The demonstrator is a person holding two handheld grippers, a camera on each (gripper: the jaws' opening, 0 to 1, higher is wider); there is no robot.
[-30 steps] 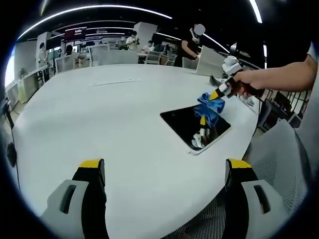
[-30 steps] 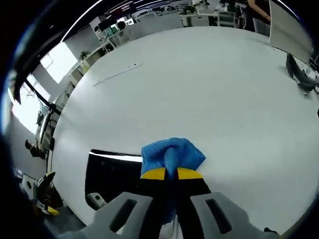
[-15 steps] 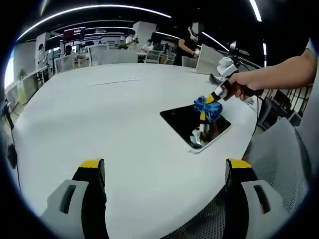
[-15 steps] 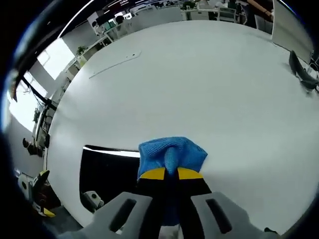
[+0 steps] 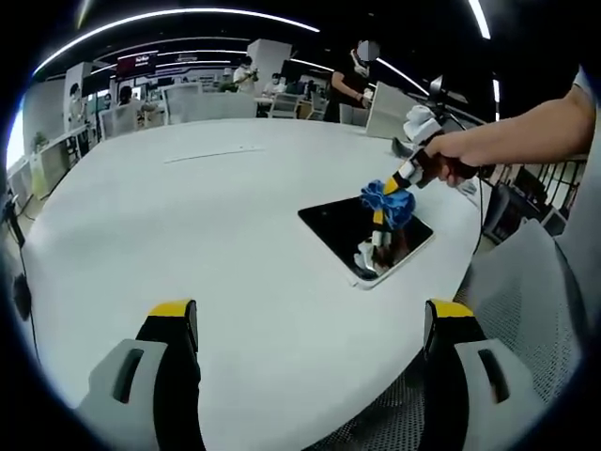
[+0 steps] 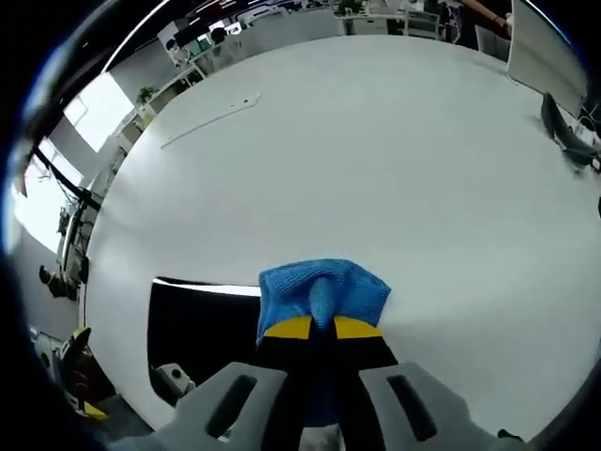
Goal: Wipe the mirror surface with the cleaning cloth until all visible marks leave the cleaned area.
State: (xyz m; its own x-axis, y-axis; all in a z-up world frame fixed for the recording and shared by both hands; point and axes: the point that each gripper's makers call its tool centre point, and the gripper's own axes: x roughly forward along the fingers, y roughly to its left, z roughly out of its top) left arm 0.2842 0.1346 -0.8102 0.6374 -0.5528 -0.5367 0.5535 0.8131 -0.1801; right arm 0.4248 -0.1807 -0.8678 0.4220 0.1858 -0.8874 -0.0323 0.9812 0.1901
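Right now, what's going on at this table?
A person is wiping a dark mirror that lies flat near the edge of a big white table. The right gripper is shut on a blue cleaning cloth and holds it on the mirror. The left gripper hangs open above the table's near edge, holding nothing. Whether any marks remain on the glass cannot be told.

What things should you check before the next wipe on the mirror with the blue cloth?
1. Cloth gripped: ok. The right gripper is shut on the blue cloth.
2. Cloth over the mirror: ok in the left gripper view.
3. Cloth touching the glass: cannot tell.
4. Marks gone: cannot tell; the dark glass shows only reflections.
5. Mirror safely on the table: ok, though it lies near the edge.
6. Left gripper out of the way: ok, open and empty.
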